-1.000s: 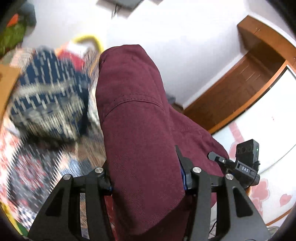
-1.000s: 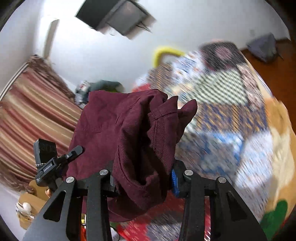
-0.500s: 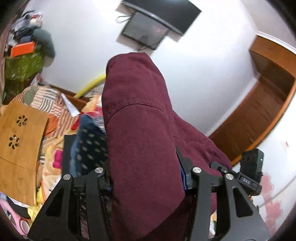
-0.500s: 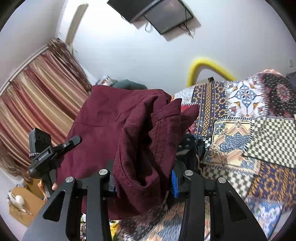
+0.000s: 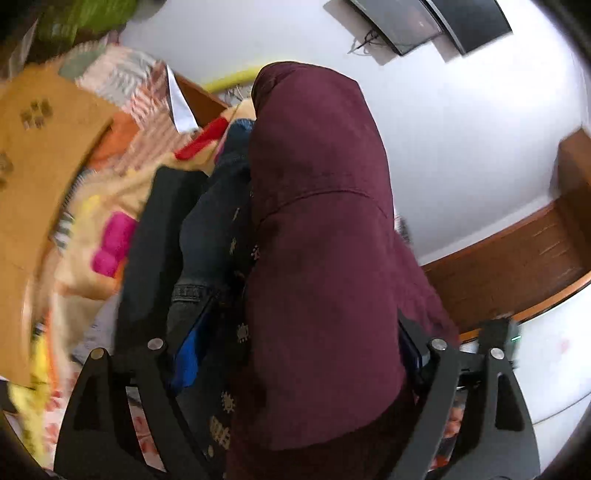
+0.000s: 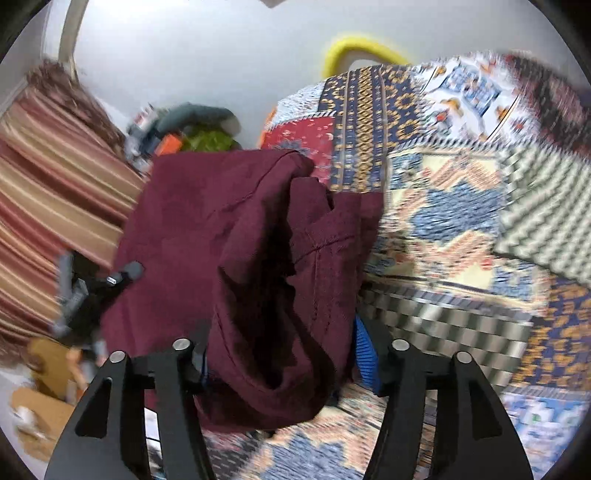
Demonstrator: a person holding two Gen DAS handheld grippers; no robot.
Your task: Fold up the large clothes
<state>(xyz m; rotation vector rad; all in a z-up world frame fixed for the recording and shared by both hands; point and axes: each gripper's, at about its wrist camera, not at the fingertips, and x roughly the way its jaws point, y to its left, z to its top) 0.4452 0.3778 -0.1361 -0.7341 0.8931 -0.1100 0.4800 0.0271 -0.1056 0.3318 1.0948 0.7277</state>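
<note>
two tools are opening, fabric between the jaws of each: left tool (image 5: 295, 354) with the maroon garment (image 5: 317, 221) draped over a dark clothes pile (image 5: 207, 229), right tool (image 6: 288, 354) above the quilt (image 6: 461, 221).

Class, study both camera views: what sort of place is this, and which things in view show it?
Most likely a bedroom at home: a patchwork bedspread covers a bed, a wall-mounted television hangs above it, and striped curtains fill one side.

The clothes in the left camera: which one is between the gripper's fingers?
The maroon garment. It drapes between the opening left gripper; the dark blue patterned cloth and black cloth lie beside it.
</note>
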